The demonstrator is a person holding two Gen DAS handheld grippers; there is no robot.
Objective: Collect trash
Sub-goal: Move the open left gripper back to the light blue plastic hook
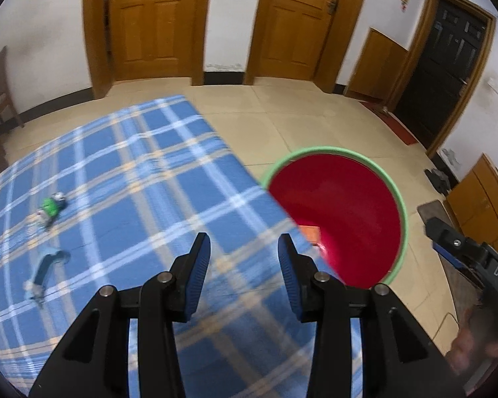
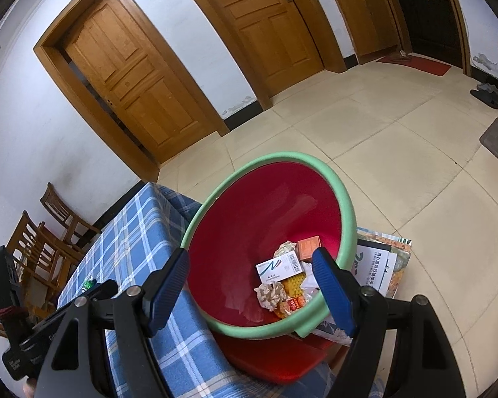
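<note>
Blue-and-white plaid cloth covers the table (image 1: 142, 179), which stands on a floor of pale beige tiles (image 2: 398, 152) in a white-walled room.

Nearest in the left wrist view, the left gripper (image 1: 244, 252) hangs over the cloth with its jaws released and nothing between its blue pads. To its left on the cloth lies a small bluish strip of wrapper (image 1: 46, 268), blurred, and a little beyond it a crumpled green and white wrapper (image 1: 51, 207). The two pieces lie near each other but apart. At the right edge of this view the right gripper's black body shows beside the table.

In the right wrist view, the right gripper (image 2: 252, 282) hovers above a red plastic bin with a pale green rim (image 2: 212, 199), its jaws spread wide and holding nothing. The bin stands just beside the table's edge. Inside it lie a white card box with a barcode (image 2: 279, 267), an orange carton (image 2: 308, 248), a yellow packet (image 2: 293, 282) and crumpled beige paper (image 2: 269, 293), all piled together at the bottom. Printed paper sheets (image 2: 378, 268) lie on the floor just beside the bin.

Farther off, wooden chairs (image 2: 43, 238) stand by the wall left of the table. Two panelled wooden doors (image 1: 149, 20) close the far wall, with a dark door (image 1: 441, 66) to the right.
</note>
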